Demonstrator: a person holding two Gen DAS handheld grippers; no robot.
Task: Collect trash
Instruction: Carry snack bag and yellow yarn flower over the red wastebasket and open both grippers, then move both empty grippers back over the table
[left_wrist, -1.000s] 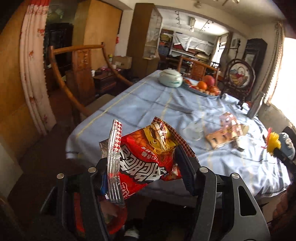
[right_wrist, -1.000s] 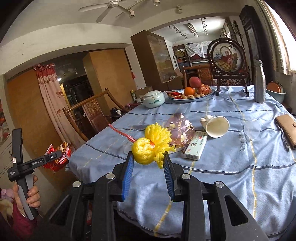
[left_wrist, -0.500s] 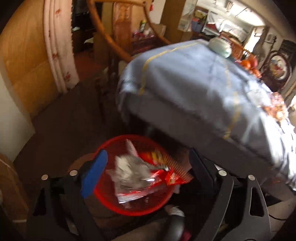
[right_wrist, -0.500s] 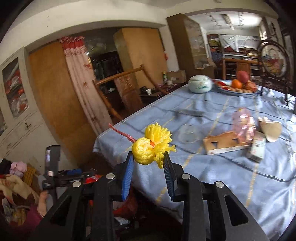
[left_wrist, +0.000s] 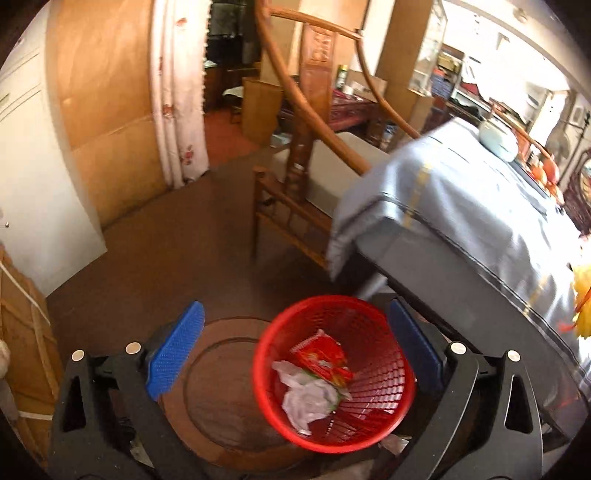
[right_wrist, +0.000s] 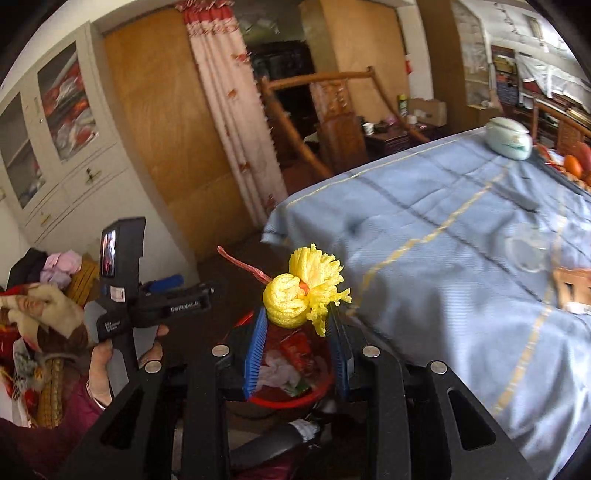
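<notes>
A red mesh basket (left_wrist: 373, 332) stands on the floor beside the table. The red snack bag (left_wrist: 321, 360) lies inside it next to a crumpled white wrapper (left_wrist: 308, 400). My left gripper (left_wrist: 295, 350) is open and empty above the basket. My right gripper (right_wrist: 299, 332) is shut on a yellow net bundle (right_wrist: 295, 295) with a red tie, held above the basket (right_wrist: 291, 398). The bundle's edge shows at the right of the left wrist view (left_wrist: 583, 295). The left gripper also shows in the right wrist view (right_wrist: 166, 291).
A table under a blue cloth (right_wrist: 443, 229) stands at the right, with a clear cup (right_wrist: 524, 251), a cardboard piece (right_wrist: 576, 288), a lidded bowl (right_wrist: 508, 138) and fruit. A wooden chair (left_wrist: 306, 155) stands beside it. A round wooden stool top (left_wrist: 221, 391) lies under the basket.
My left gripper has opened and the snack bag has dropped into the red basket. My right gripper has carried the yellow bundle from over the table to above the basket.
</notes>
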